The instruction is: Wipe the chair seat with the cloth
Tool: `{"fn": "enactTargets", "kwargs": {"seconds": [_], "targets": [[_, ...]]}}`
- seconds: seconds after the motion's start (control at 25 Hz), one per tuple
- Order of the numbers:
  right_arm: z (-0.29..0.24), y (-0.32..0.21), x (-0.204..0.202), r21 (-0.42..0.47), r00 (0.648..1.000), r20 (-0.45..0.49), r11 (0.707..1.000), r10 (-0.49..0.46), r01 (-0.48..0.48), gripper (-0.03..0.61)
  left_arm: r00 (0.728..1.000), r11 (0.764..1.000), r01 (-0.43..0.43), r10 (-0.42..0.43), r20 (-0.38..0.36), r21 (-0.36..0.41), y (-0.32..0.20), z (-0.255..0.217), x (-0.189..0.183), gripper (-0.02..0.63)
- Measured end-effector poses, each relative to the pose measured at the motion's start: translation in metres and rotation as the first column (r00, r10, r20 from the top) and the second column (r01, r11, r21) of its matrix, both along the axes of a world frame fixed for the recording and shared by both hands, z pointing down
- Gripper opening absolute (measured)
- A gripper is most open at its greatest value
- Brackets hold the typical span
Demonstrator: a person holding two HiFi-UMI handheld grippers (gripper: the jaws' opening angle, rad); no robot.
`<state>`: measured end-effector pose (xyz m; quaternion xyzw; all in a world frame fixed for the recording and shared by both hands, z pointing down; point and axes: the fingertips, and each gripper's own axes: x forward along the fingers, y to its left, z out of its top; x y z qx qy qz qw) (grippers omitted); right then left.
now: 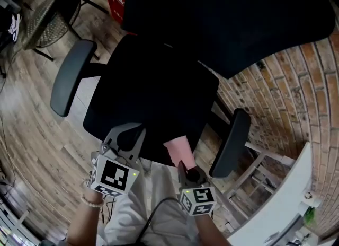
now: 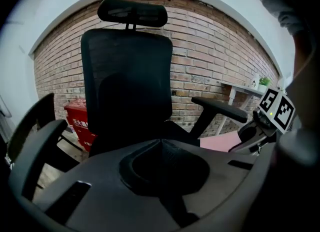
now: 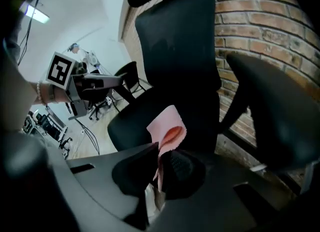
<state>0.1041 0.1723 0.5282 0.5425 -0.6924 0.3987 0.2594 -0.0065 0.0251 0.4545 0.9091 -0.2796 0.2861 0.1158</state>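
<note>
1. Cloth point(image 1: 179, 152): pink and folded, pinched in the right gripper point(image 1: 183, 166). It is at the front edge of the seat point(image 1: 153, 96), toward the front corner next to the right armrest point(image 1: 231, 141). I cannot tell whether it touches the seat.
2. In the right gripper view the jaws of the right gripper point(image 3: 159, 151) are closed on the lower part of the cloth point(image 3: 167, 126). Its free end stands up past them, with a zigzag-cut edge.
3. The left gripper point(image 1: 126, 131) is over the seat's front edge, toward the corner by the left armrest point(image 1: 71, 78). It is apart from the cloth.
4. In the left gripper view the jaws of the left gripper point(image 2: 161, 143) are closed together with nothing between them.
5. Each gripper's cube carries black-and-white square markers, which are patterns only, with no letters.
6. The chair is black. Its backrest point(image 2: 127, 81) and headrest point(image 2: 132, 12) stand before a brick wall point(image 2: 215, 51).
7. A red crate point(image 2: 80, 123) sits on the floor behind the chair. It has white writing that is too small to read.
8. A white tabletop point(image 2: 240, 88) stands along the wall on the chair's right, with a small green plant point(image 2: 265, 81) on it.
</note>
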Motion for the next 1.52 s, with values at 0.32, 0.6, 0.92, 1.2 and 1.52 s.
{"fn": "enactTargets", "kwargs": {"seconds": [0.32,0.6,0.92,1.2,1.52], "targets": [[-0.137,-0.066,0.003,0.27,0.993,-0.036,0.955,-0.113,0.118,0.05,0.996,0.988,0.092,-0.091,-0.014,0.124,-0.016,-0.127,-0.014,0.018],[-0.262,-0.092,-0.003,0.457,0.982,-0.064,0.87,-0.175,0.185,0.05,0.991,0.966,0.128,-0.119,-0.054,0.226,-0.009,-0.238,-0.025,0.018],[-0.369,-0.113,-0.007,0.586,0.981,-0.045,0.791,-0.187,0.177,0.049,0.977,0.939,0.205,-0.177,-0.123,0.276,0.0,-0.329,-0.037,0.018],[-0.429,-0.116,-0.028,0.67,0.955,-0.117,0.688,-0.272,0.278,0.051,0.971,0.917,0.227,-0.186,-0.149,0.328,0.009,-0.374,-0.045,0.018],[-0.444,-0.122,-0.048,0.69,0.938,-0.12,0.653,-0.324,0.313,0.049,0.966,0.9,0.254,-0.216,-0.145,0.354,0.012,-0.39,-0.06,0.018]]}}
